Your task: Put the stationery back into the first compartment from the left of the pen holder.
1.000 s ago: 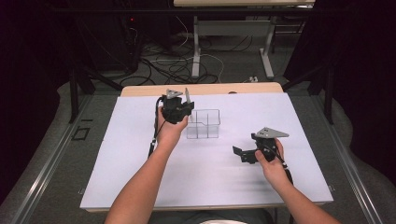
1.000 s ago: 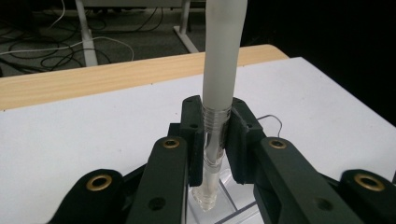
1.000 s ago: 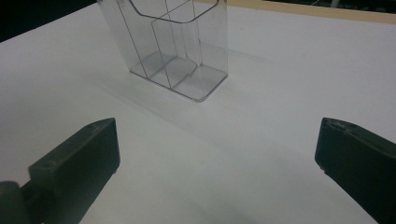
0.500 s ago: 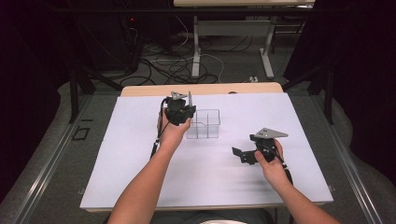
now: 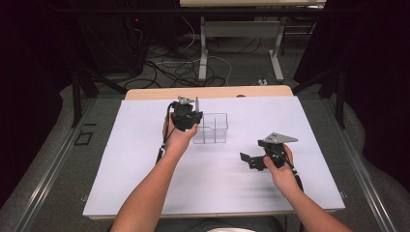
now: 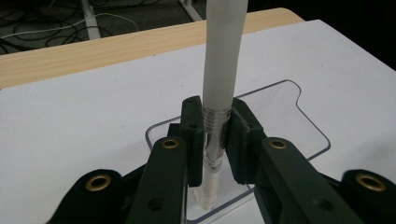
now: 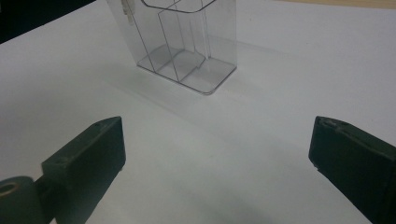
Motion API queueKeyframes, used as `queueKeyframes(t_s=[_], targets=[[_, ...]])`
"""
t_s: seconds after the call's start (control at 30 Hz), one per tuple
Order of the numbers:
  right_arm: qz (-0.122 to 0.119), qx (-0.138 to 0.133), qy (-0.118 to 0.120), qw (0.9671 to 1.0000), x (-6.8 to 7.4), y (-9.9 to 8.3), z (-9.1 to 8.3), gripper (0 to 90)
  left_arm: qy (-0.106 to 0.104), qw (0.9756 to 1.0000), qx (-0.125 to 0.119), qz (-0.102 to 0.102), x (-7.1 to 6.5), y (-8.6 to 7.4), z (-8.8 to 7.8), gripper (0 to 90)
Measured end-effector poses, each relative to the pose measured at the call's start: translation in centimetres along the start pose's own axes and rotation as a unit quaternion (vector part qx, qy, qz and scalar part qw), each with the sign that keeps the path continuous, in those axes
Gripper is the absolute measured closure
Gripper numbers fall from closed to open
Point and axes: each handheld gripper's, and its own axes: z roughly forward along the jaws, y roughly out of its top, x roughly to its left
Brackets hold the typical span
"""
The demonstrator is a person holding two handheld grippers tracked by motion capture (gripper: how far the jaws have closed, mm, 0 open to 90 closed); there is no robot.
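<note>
Nearest, the right gripper (image 5: pixel 247 161) rests on the white table sheet (image 5: pixel 145 169), jaws wide and empty. Farther off, the left gripper (image 6: pixel 215 135) clamps an upright white pen with a clear barrel (image 6: pixel 219 70) over the clear plastic divided organiser box (image 5: pixel 212 129).

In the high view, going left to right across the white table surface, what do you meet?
Left gripper shut on a white pen → clear divided organizer → right gripper, open, held by the person's right hand.
</note>
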Motion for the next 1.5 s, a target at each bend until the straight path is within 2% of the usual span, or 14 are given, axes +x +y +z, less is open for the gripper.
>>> queueKeyframes(t_s=[0.2, 0.37, 0.47, 0.7, 0.9, 0.97, 1.07, 1.2, 1.33, 1.5], targets=[[0.005, 0.0, -0.001, 1.0, -0.1, 0.0, 0.0, 4.4, -0.016, 0.9997, -0.015, -0.003, -0.1, 0.0, -0.8, 67.7], [0.011, -0.001, -0.001, 0.9999, -0.1, 0.0, -0.1, 5.0, -0.018, 0.9994, -0.03, -0.005, -0.2, -0.4, -1.6, 59.9], [0.008, -0.001, -0.002, 1.0, -0.1, 0.0, -0.1, 5.0, -0.017, 0.9993, -0.033, 0.006, -0.2, -0.5, -1.9, 51.1], [0.01, -0.002, -0.004, 0.9999, -0.1, 0.1, -0.1, 5.0, -0.02, 0.9984, -0.042, 0.031, -0.6, -0.9, -3.2, 40.4], [0.008, -0.002, -0.005, 1.0, -0.1, 0.1, -0.2, 5.0, -0.037, 0.9969, -0.056, 0.041, -1.0, -1.2, -4.6, 35.4], [0.009, 0.0, -0.004, 0.9999, -0.1, 0.1, -0.2, 5.0, -0.048, 0.9963, -0.054, 0.046, -1.1, -1.4, -5.1, 33.0], [0.005, -0.008, -0.005, 0.9999, -0.2, 0.0, -0.2, 5.1, -0.051, 0.9963, -0.05, 0.047, -1.0, -1.8, -5.6, 28.2], [0.006, -0.005, -0.009, 0.9999, -0.2, 0.1, -0.3, 5.2, -0.051, 0.9972, -0.048, 0.026, -0.5, -2.6, -6.4, 24.1], [0.007, -0.002, -0.008, 0.9999, -0.1, 0.1, -0.3, 5.2, -0.04, 0.9979, -0.046, 0.02, 0.4, -3.5, -6.9, 18.3], [0.007, -0.003, -0.007, 0.9999, 0.0, 0.1, -0.2, 5.2, -0.04, 0.9982, -0.045, 0.003, 1.7, -4.8, -7.9, 15.4]])
